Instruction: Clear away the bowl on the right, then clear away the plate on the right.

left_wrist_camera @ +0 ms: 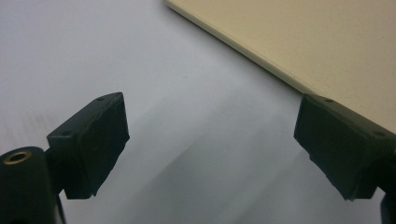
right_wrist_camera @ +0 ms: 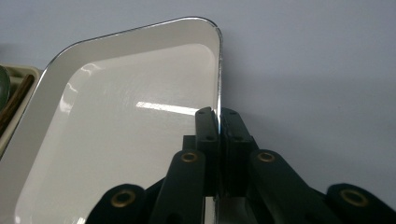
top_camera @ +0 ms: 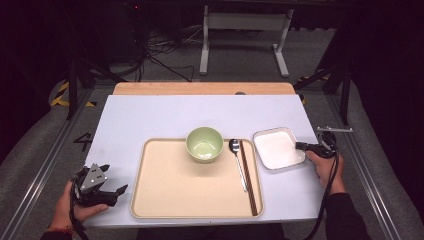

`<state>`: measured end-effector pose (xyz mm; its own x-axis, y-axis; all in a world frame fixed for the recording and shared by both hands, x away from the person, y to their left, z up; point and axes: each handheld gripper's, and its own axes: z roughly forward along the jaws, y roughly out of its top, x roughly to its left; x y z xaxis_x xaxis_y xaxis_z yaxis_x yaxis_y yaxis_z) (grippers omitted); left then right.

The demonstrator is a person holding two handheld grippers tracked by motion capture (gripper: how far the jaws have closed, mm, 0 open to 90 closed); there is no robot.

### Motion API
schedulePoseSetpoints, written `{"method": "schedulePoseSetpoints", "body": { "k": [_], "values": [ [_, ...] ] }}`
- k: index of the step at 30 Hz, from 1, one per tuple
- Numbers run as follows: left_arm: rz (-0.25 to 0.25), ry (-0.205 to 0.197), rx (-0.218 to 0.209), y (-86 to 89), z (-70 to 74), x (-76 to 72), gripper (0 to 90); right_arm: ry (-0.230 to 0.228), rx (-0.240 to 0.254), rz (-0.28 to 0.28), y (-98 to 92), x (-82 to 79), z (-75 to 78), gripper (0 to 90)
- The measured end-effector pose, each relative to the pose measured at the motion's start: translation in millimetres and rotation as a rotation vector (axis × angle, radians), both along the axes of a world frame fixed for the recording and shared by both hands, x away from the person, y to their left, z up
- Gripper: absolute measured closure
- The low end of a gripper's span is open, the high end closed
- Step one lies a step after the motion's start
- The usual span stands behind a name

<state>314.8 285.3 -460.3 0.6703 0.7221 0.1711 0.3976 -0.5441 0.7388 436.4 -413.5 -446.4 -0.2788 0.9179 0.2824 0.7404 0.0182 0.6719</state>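
Near the table's right edge, the right claw [right_wrist_camera: 218, 122] is clamped on the white dish's [top_camera: 276, 148] right rim; the beige tray [top_camera: 165, 187] lies just leftward. The left claw [left_wrist_camera: 212, 144] rests apart near the front-left corner.

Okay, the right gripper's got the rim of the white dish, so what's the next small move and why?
Probably lift the white dish slightly and carry it toward the tan tray. The right gripper is shut on its rim, the dish sits on the table beside the tray, and the left gripper rests open.

High view overhead, gripper views close, sharing tray [top_camera: 150, 200] edge
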Motion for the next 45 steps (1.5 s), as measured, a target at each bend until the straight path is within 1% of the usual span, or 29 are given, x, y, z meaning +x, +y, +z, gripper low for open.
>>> {"method": "schedulePoseSetpoints", "body": {
  "k": [1, 3, 4, 8, 11, 13, 14, 16, 18, 19, 25, 30, 32, 33, 34, 38, 40, 45],
  "values": [
    [-0.001, 0.003, -0.006, 0.3, 0.1, -0.1, 11.0, 0.001, 0.002, 0.001, 0.4, 0.3, 0.0, 89.1],
    [0.002, -0.001, -0.002, 0.9, 0.1, 0.5, 11.0, 0.001, 0.014, 0.004, 0.4, 0.6, 0.1, 89.4],
    [0.003, 0.001, -0.009, 1.0, -0.3, 0.7, 11.0, 0.001, 0.017, 0.002, -0.4, 0.3, 0.1, 89.5],
    [0.001, 0.001, -0.004, 0.9, -0.5, 1.0, 11.0, -0.009, 0.043, -0.009, -6.8, -3.3, 1.6, 89.7],
    [-0.002, 0.001, 0.0, 0.5, -0.4, 0.4, 11.0, -0.031, 0.039, -0.01, -8.6, -6.1, 4.7, 89.7],
    [0.0, -0.004, 0.002, 0.2, -0.2, -0.2, 11.0, -0.038, 0.031, -0.011, -9.3, -8.0, 6.4, 89.7],
    [0.002, 0.003, -0.004, -0.1, -0.3, -0.8, 11.0, -0.04, 0.032, -0.013, -9.4, -8.5, 7.0, 89.7],
    [0.001, -0.001, -0.007, 0.1, -0.5, -0.7, 11.0, -0.047, 0.03, -0.014, -10.2, -10.1, 9.0, 89.7],
    [0.001, 0.004, -0.007, 0.3, -0.2, -0.7, 11.0, -0.061, 0.028, -0.018, -11.5, -11.6, 11.2, 89.7],
    [0.002, -0.001, -0.004, 0.7, 0.1, -0.5, 11.0, -0.061, 0.028, -0.018, -11.5, -11.6, 11.2, 89.7],
    [0.006, -0.002, 0.0, 1.3, -1.0, -2.4, 11.0, -0.098, 0.029, -0.03, -15.1, -15.3, 17.4, 89.7],
    [0.0, 0.002, 0.012, -2.9, -1.0, -3.1, 11.0, -0.131, 0.042, -0.038, -18.0, -21.1, 22.2, 89.7],
    [0.001, -0.001, 0.009, -3.5, -0.4, -3.4, 10.9, -0.146, 0.046, -0.039, -19.1, -23.6, 25.0, 89.7],
    [0.001, -0.001, 0.009, -3.5, -0.4, -3.4, 10.9, -0.146, 0.046, -0.039, -19.1, -23.6, 25.0, 89.7],
    [0.001, 0.0, 0.012, -3.4, -0.4, -4.0, 10.9, -0.166, 0.049, -0.039, -20.7, -26.8, 29.1, 89.7],
    [0.005, -0.002, 0.009, -1.2, -0.4, -4.8, 10.9, -0.203, 0.063, -0.043, -22.2, -31.7, 36.5, 89.7],
    [0.005, -0.002, 0.007, -1.2, -0.4, -4.8, 10.9, -0.211, 0.064, -0.04, -21.9, -33.1, 38.7, 89.7],
    [0.001, 0.001, 0.008, -3.5, -0.5, -3.6, 10.9, -0.266, 0.094, -0.012, -14.6, -40.8, 51.3, 89.7]
  ]
}}
